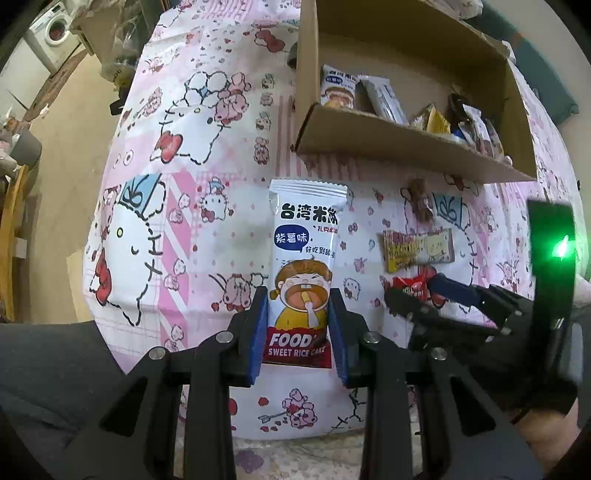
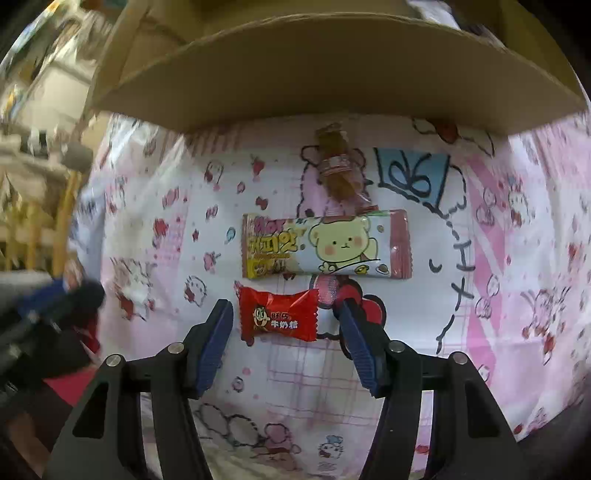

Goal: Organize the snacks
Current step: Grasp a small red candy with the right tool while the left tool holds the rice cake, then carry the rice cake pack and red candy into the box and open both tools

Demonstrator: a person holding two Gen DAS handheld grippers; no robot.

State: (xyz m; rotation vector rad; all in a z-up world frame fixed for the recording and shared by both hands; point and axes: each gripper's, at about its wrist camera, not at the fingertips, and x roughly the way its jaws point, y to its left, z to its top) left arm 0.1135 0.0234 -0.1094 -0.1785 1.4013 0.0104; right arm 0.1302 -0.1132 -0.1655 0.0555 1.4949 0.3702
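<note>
My left gripper (image 1: pixel 298 295) is shut on a white sweet rice cake packet (image 1: pixel 304 254) with a cartoon child, held above the pink cartoon cloth. My right gripper (image 2: pixel 284 308) points down with its blue pads on either side of a red milk candy (image 2: pixel 277 314); small gaps show between pads and wrapper, so it is open. That red candy (image 1: pixel 410 286) and the right gripper (image 1: pixel 417 291) also show at the right of the left wrist view. Beyond the candy lie a bear-printed snack bar (image 2: pixel 327 243) and a brown cola-bottle gummy (image 2: pixel 338 166). The cardboard box (image 1: pixel 406 136) holds several snacks.
The box's near flap (image 2: pixel 332 74) overhangs the cloth just beyond the gummy. The table cloth (image 1: pixel 207 184) stretches bare to the left of the held packet. A washing machine (image 1: pixel 53 31) and wooden furniture stand off the table's left side.
</note>
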